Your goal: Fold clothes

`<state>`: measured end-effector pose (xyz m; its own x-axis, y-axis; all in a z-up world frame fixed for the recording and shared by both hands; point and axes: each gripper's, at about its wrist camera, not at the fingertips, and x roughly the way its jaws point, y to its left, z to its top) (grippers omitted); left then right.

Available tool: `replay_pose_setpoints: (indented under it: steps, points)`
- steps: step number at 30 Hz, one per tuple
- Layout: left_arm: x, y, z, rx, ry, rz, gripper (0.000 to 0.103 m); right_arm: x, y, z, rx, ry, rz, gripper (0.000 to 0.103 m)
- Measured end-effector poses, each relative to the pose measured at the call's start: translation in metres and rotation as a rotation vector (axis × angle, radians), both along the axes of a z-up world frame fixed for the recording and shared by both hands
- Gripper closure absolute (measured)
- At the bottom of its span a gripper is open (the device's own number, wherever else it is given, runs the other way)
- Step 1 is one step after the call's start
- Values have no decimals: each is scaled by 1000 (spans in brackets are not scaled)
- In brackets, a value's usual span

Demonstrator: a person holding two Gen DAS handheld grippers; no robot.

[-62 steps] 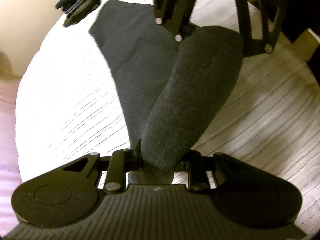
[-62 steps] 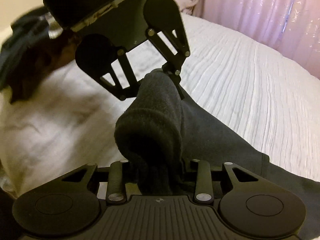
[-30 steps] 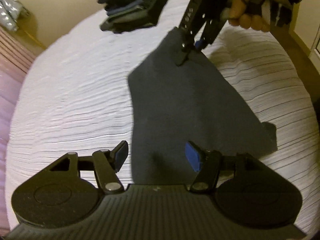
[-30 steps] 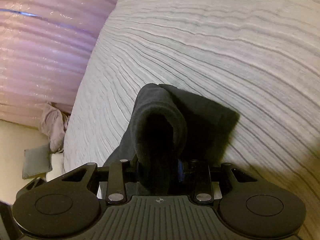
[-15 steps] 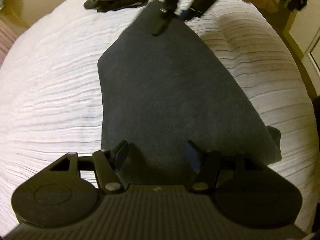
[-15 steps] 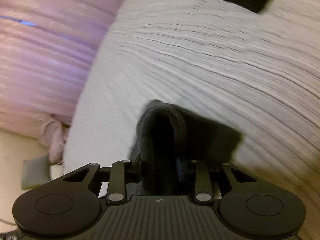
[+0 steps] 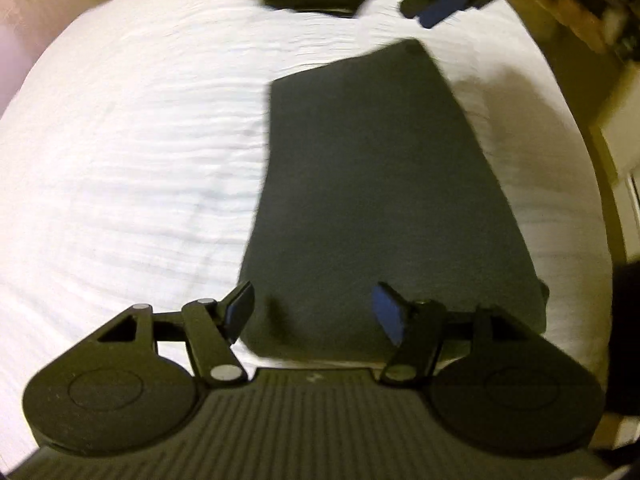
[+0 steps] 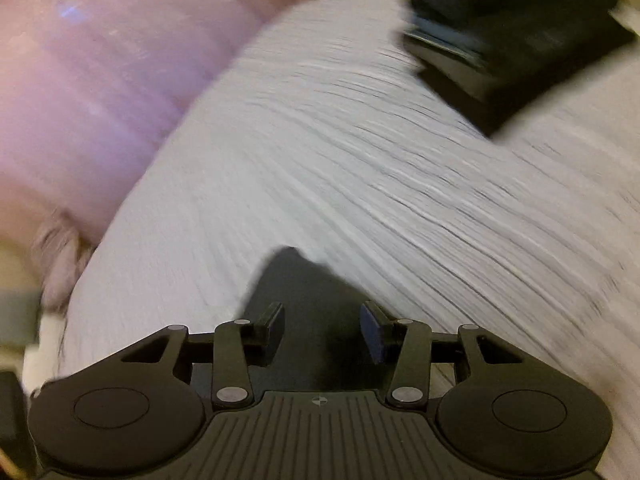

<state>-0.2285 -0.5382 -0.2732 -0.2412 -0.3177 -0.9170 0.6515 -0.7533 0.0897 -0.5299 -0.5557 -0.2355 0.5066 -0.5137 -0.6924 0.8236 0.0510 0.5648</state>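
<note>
Jaws of your left gripper (image 7: 312, 312) apart, your right gripper (image 8: 322, 330) opening, both empty above the dark garment (image 7: 380, 200) on the bed (image 7: 120, 160).

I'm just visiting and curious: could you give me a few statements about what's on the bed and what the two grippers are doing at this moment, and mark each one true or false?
1. A dark garment lies flat on the white bedspread. True.
2. The left gripper is clamped on the garment. False: its jaws stand apart above the cloth, pinching nothing.
3. A stack of folded dark clothes sits farther off on the bed. True.
4. The right gripper holds a bunched fold of cloth. False: its jaws are opening, with nothing between the pads; the garment lies below them.
5. The bedspread is plain red. False: it is white with fine ribbed lines.
</note>
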Motion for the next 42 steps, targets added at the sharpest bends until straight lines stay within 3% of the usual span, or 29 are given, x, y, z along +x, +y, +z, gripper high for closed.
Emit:
replay_pose_setpoints:
  steps: [5, 11, 14, 20, 23, 25, 26, 30, 33, 42]
  points:
    - [1, -16, -29, 93, 49, 133, 51, 43, -26, -32, 82, 54, 232, 57]
    - [-3, -29, -69, 128, 57, 211, 42, 41, -41, -71, 161, 56, 258, 58]
    - [0, -33, -69, 141, 59, 229, 41, 36, -44, -81, 180, 36, 249, 58]
    - [28, -30, -41, 151, 63, 296, 43, 41, -49, -50, 224, 32, 238, 57]
    - [49, -19, -35, 169, 90, 388, 42, 36, -49, -28, 178, 49, 227, 56]
    - [66, -14, -37, 224, 157, 482, 41, 31, -50, -20, 151, 75, 221, 34]
    - [74, -12, -39, 256, 196, 531, 41, 31, -52, -19, 139, 92, 225, 16]
    - [92, -13, -55, 383, 351, 714, 41, 41, -73, -30, 149, 127, 341, 14]
    - [91, -19, -74, 427, 425, 796, 41, 54, -98, -53, 226, 103, 457, 14]
    - [89, -37, -122, 498, 587, 986, 35, 72, -146, -125, 441, 14, 634, 14]
